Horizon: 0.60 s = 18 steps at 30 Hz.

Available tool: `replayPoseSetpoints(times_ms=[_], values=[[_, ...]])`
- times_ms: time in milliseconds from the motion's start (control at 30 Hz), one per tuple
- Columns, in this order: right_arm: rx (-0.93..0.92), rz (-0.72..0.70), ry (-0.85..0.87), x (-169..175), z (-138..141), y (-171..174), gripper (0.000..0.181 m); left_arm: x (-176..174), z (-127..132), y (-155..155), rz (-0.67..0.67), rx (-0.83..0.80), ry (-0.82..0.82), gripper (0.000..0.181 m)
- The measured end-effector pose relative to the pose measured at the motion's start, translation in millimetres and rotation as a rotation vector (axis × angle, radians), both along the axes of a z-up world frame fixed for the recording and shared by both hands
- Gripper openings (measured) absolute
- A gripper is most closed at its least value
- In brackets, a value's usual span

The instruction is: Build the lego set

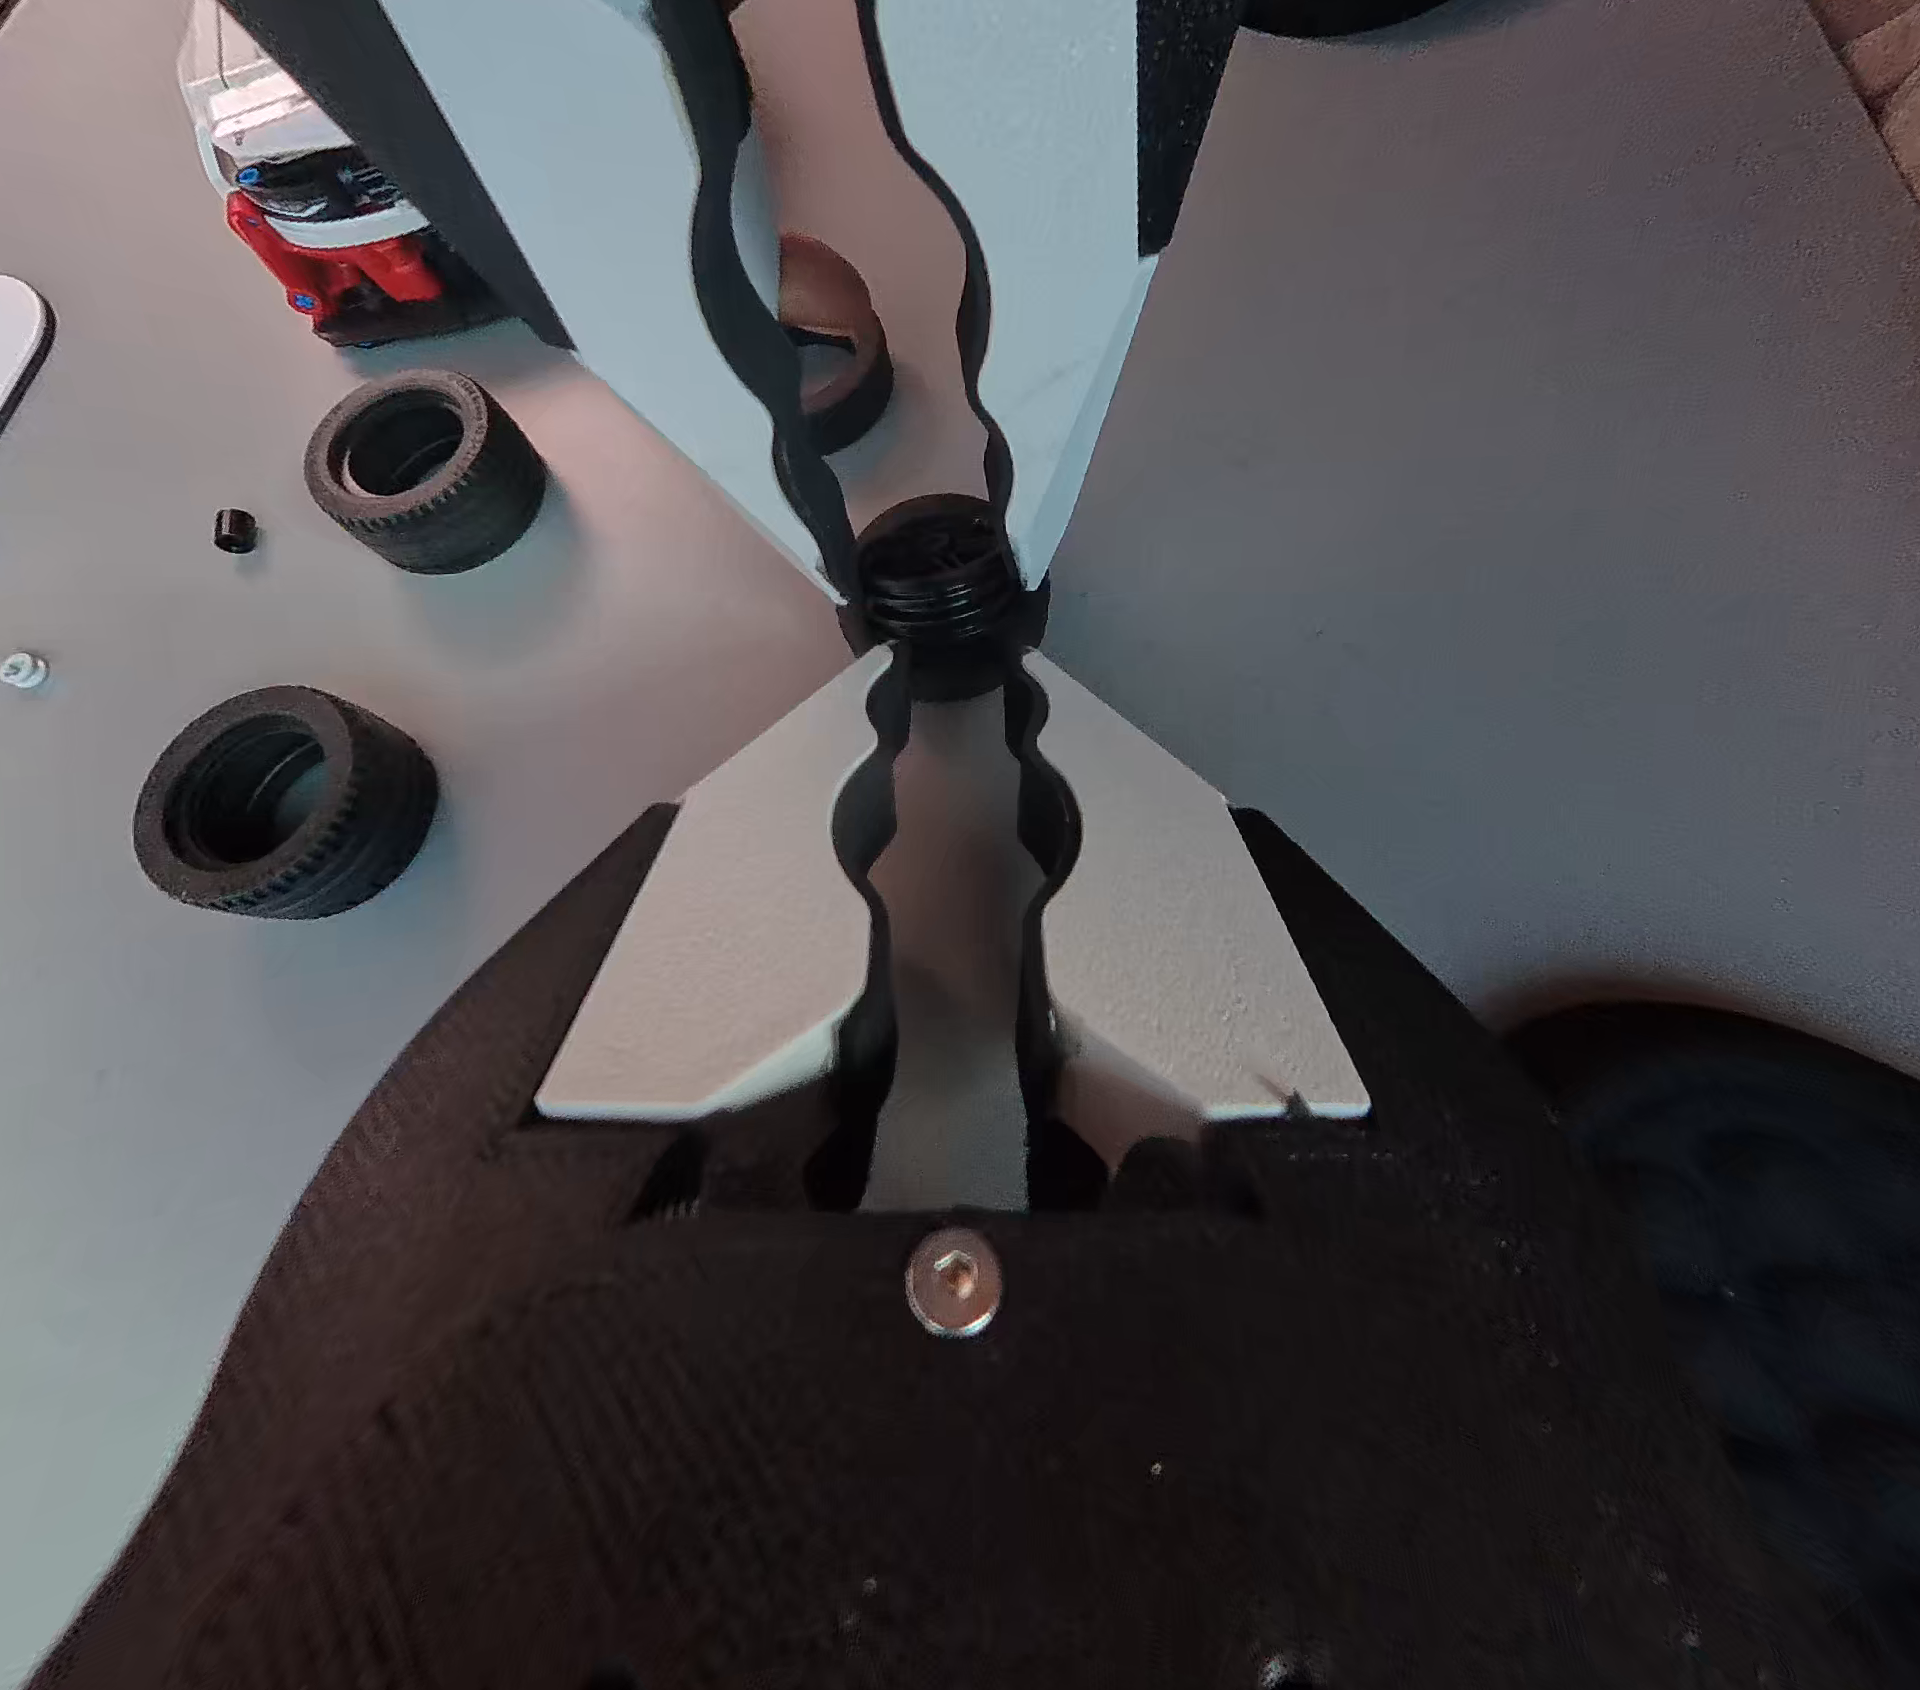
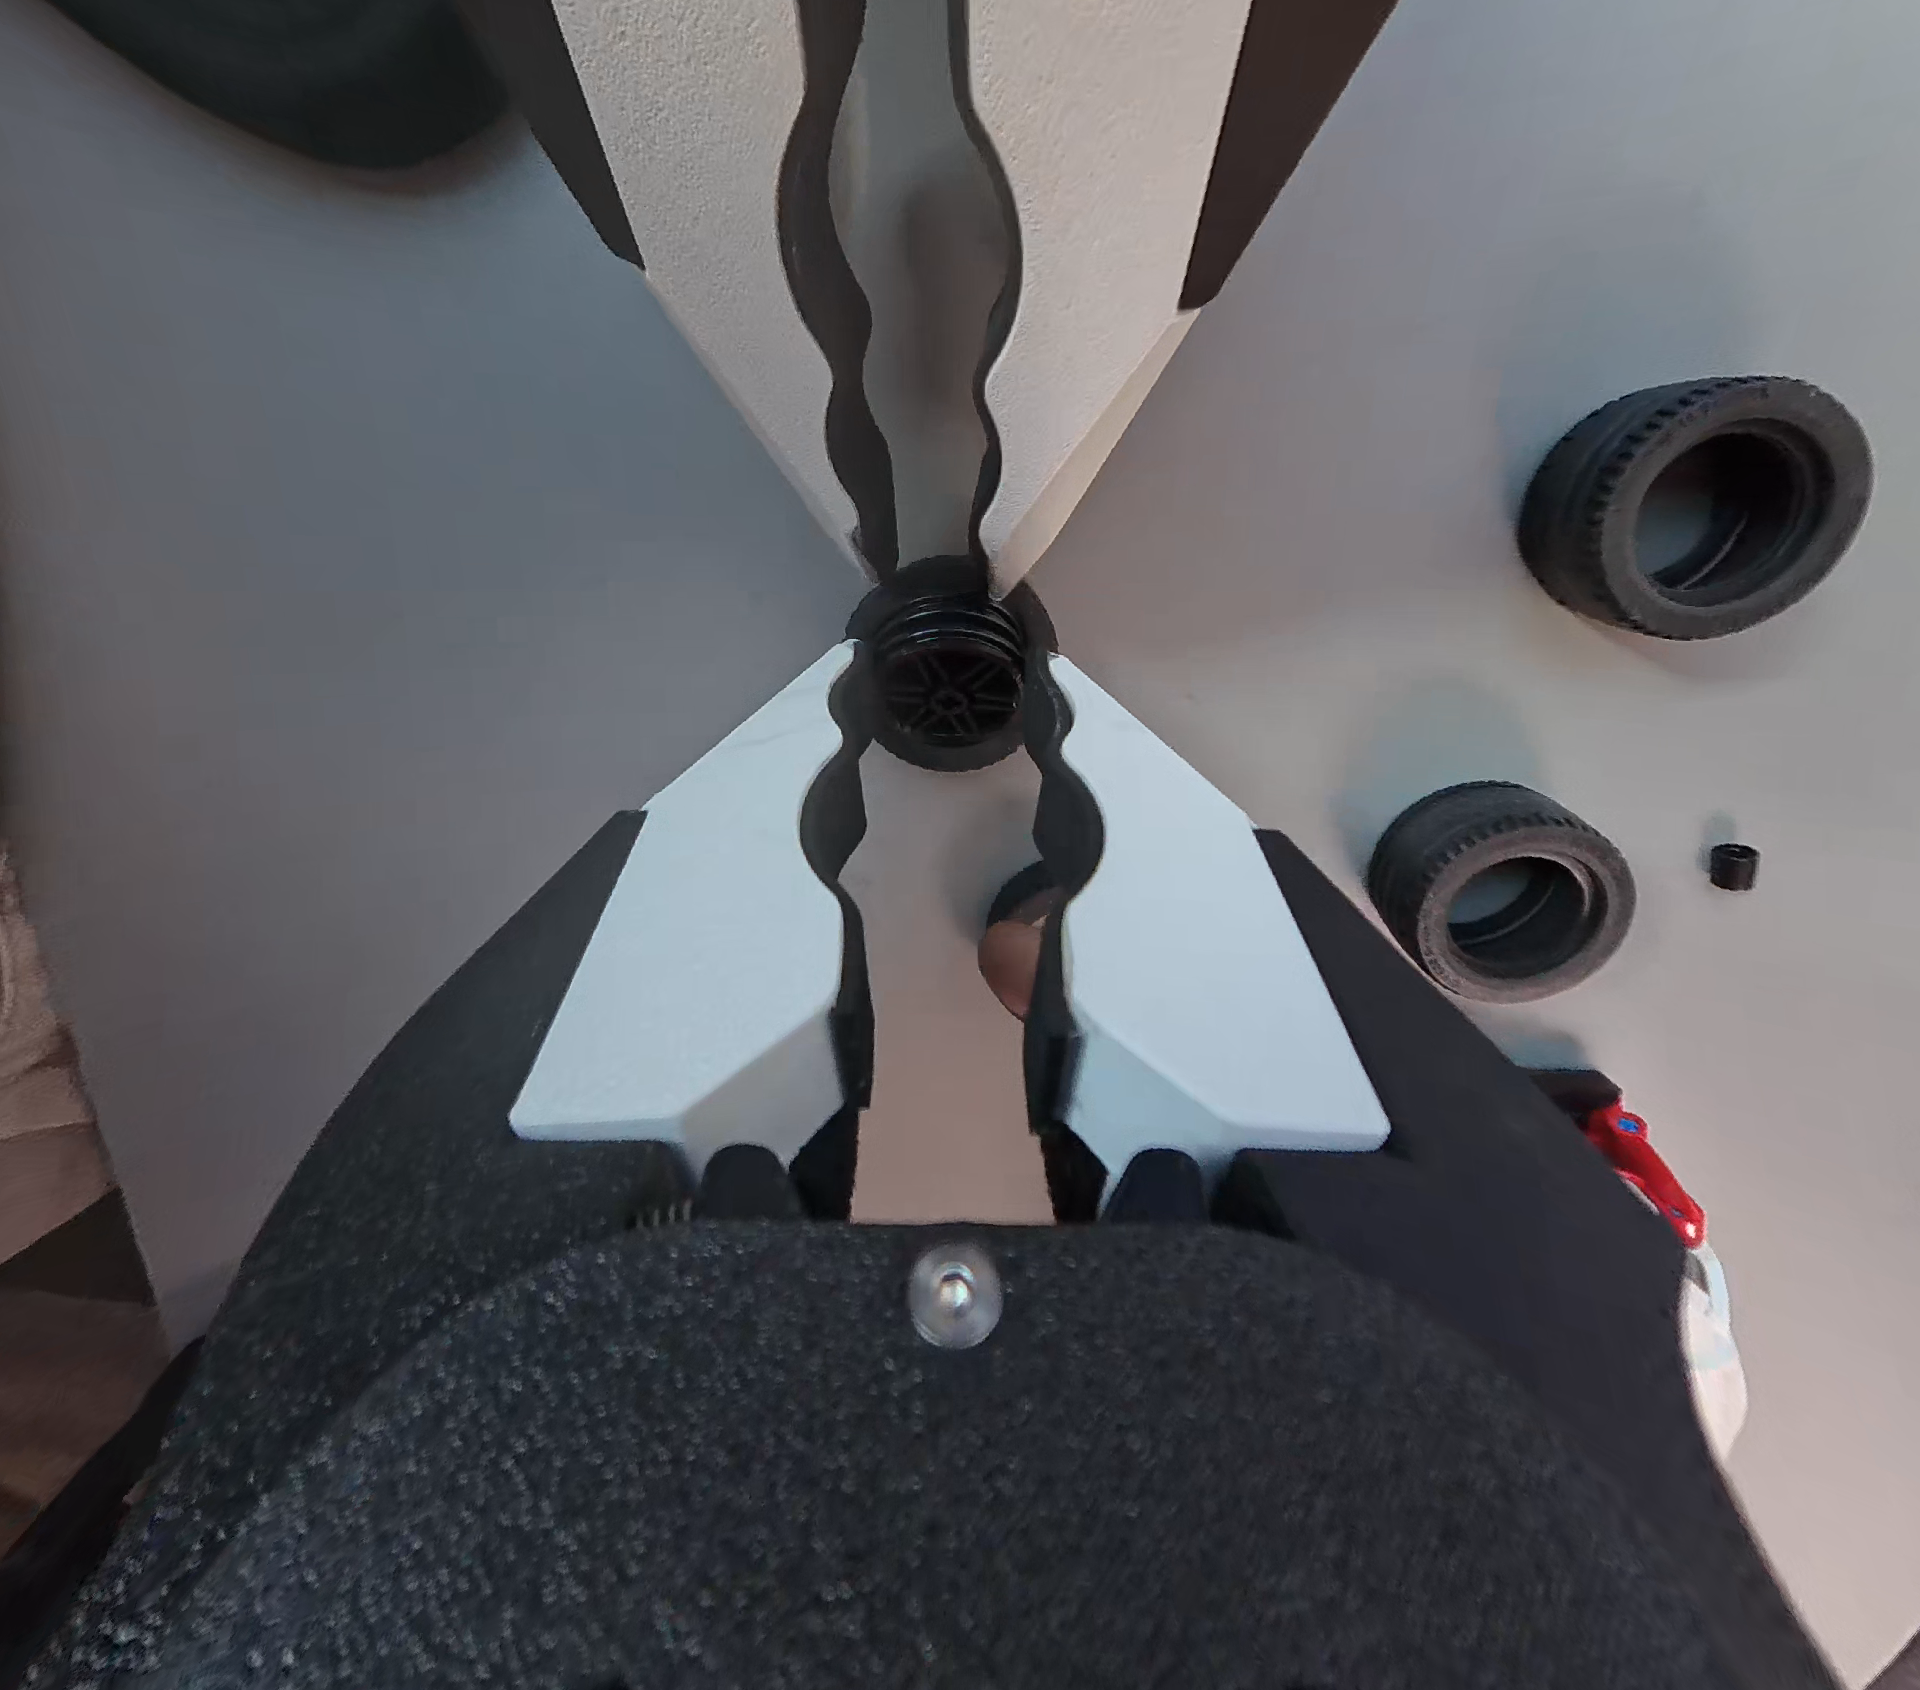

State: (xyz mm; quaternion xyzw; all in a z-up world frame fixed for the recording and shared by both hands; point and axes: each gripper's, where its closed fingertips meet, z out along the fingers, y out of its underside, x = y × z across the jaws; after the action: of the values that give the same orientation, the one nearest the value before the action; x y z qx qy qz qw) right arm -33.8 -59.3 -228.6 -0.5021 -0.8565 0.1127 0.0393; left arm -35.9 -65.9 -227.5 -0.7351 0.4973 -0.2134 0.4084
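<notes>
A small black wheel point(image 1: 935, 596), a glossy ridged rim with a matte tyre partly around it, hangs just above the grey table point(image 1: 1455, 497). My left gripper point(image 1: 954, 661) and my right gripper point(image 2: 945, 659) meet tip to tip on it, each shut on it from its own side. The right wrist view shows the wheel's spoked face point(image 2: 940, 700). The right gripper point(image 1: 935, 572) comes from the top of the left wrist view. The left gripper point(image 2: 930, 568) comes from the top of the right wrist view. I cannot tell which part each one pinches.
Two loose black tyres point(image 1: 426, 471) point(image 1: 286, 814) lie on the table, also in the right wrist view point(image 2: 1694, 508) point(image 2: 1501, 892). A third tyre point(image 1: 842, 383) is partly hidden behind the fingers. A small black bush point(image 1: 236, 528) and a red and white car body point(image 1: 312, 227) lie beyond. Left and right tips are no more than a few centimetres apart. Both grippers' tips are roughly 15 cm from the small black bush point(image 1: 236, 528). It is also in sight in the right wrist view point(image 2: 1735, 869).
</notes>
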Motion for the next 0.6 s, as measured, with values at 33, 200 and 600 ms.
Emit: replayPoseSetpoints(times_ms=[33,200,600], values=[[0.0,0.0,-0.013,0.0,-0.2,0.0,0.027,-0.7,3.2,0.9,0.004,0.009,-0.015,0.013],[-0.034,-0.007,-0.019,-1.1,-1.8,-1.0,0.027,4.1,5.6,3.7,0.034,0.001,-0.045,0.012],[-0.132,-0.107,0.33,0.9,11.2,3.1,0.038,-1.1,0.2,3.3,0.059,-0.016,0.014,0.0]])
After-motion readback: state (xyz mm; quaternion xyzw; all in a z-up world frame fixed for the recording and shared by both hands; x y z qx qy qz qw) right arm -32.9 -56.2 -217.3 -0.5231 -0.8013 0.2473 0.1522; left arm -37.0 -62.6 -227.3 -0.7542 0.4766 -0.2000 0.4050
